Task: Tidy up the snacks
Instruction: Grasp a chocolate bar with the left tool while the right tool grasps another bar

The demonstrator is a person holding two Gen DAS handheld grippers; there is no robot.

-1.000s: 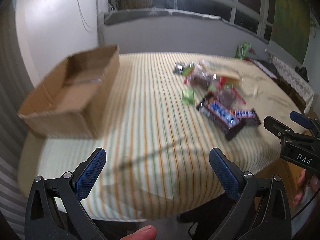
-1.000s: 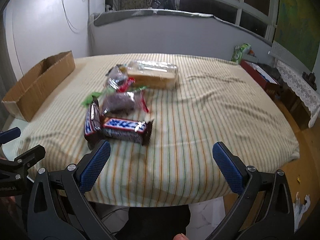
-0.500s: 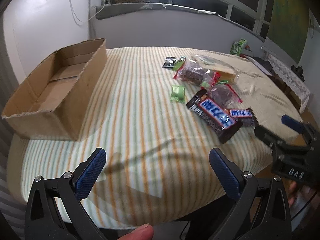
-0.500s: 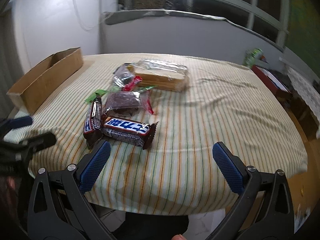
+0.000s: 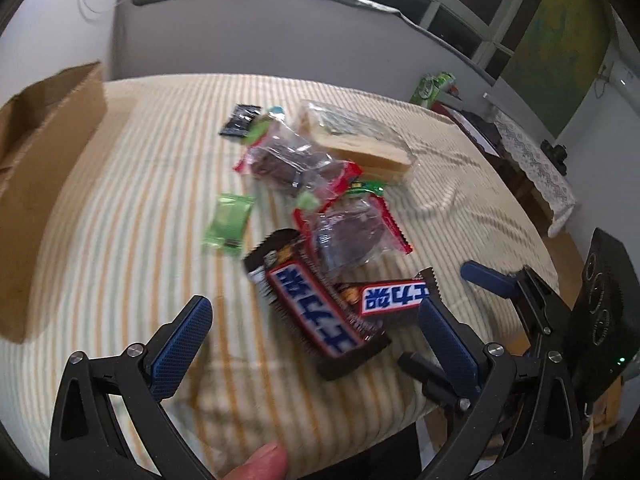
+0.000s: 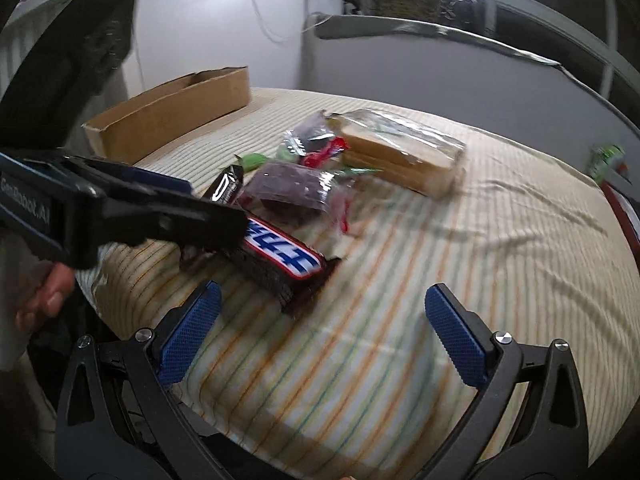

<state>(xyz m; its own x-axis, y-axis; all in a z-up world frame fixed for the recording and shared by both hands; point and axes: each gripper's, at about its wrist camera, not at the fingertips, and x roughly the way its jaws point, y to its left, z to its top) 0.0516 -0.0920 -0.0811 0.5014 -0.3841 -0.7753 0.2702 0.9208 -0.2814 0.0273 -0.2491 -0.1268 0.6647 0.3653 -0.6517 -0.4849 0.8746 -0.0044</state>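
Note:
A pile of snacks lies on the striped tablecloth (image 5: 120, 240). Two Snickers bars (image 5: 316, 312) lie nearest, one also in the right wrist view (image 6: 280, 256). Behind them are brownie packs (image 5: 348, 236), a green candy (image 5: 228, 224), a small black packet (image 5: 240, 120) and wrapped sandwich bread (image 5: 360, 144). My left gripper (image 5: 316, 332) is open and empty, just above the near Snickers bar. My right gripper (image 6: 320, 328) is open and empty, low over the cloth to the right of the pile. The left gripper's fingers (image 6: 160, 208) cross the right wrist view.
An open cardboard box (image 5: 44, 152) stands at the table's left edge, also in the right wrist view (image 6: 168, 116). A green packet (image 5: 432, 88) sits on a side table with a lace cloth (image 5: 536, 160) at the far right. A wall rises behind.
Both grippers have moved forward and down toward the snack pile. The left one now hovers over the near Snickers bar. Both stay open.

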